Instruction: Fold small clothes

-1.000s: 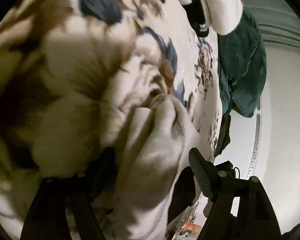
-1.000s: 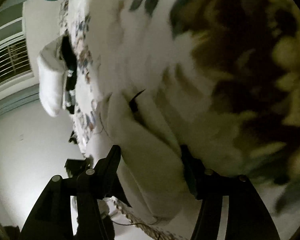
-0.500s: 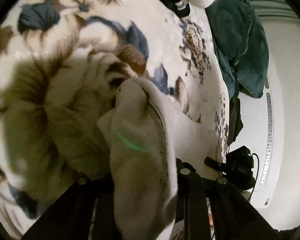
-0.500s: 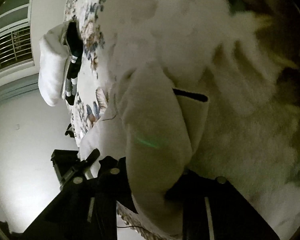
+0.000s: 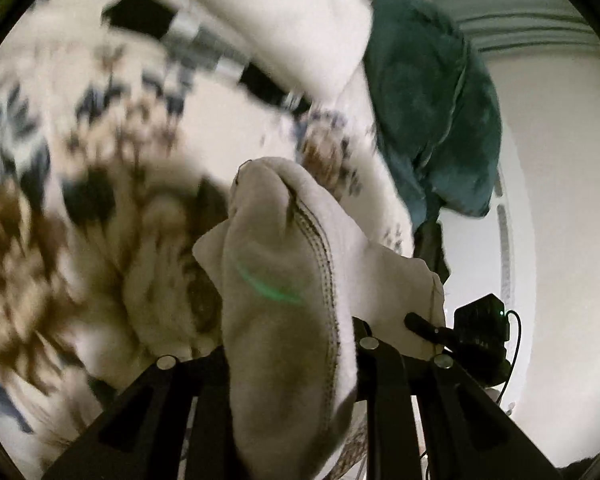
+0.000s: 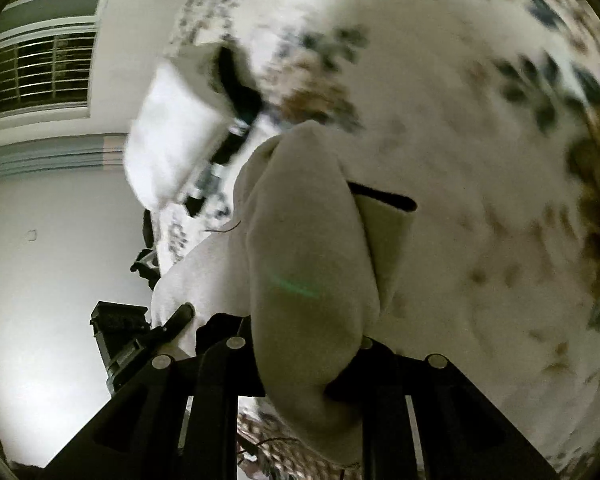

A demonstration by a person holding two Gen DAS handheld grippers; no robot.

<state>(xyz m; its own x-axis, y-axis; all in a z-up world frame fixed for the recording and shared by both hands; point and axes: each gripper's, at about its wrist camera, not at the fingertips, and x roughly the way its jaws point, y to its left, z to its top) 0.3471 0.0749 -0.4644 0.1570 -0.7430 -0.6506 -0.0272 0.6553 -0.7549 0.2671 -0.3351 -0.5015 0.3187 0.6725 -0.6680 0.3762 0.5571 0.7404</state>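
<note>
A small cream-white garment (image 5: 284, 280) with a dark stitched seam hangs bunched between the fingers of my left gripper (image 5: 288, 356), which is shut on it above the floral blanket (image 5: 80, 208). My right gripper (image 6: 300, 348) is shut on the other end of the same garment (image 6: 304, 248), which has a black-edged pocket or label at the right. The cloth hides the fingertips of both grippers. A green light streak lies across the cloth in both views.
A white pillow (image 5: 300, 20) and black-and-white striped clothing (image 5: 196, 40) lie at the far side of the bed. A teal garment (image 5: 432, 100) hangs over the bed's right edge. A black device with a cable (image 5: 480, 336) stands below. A barred window (image 6: 40, 72) is at the left.
Both grippers closed on the cream garment and lifted it off the blanket; the views now tilt up, with the pillow and teal garment showing larger.
</note>
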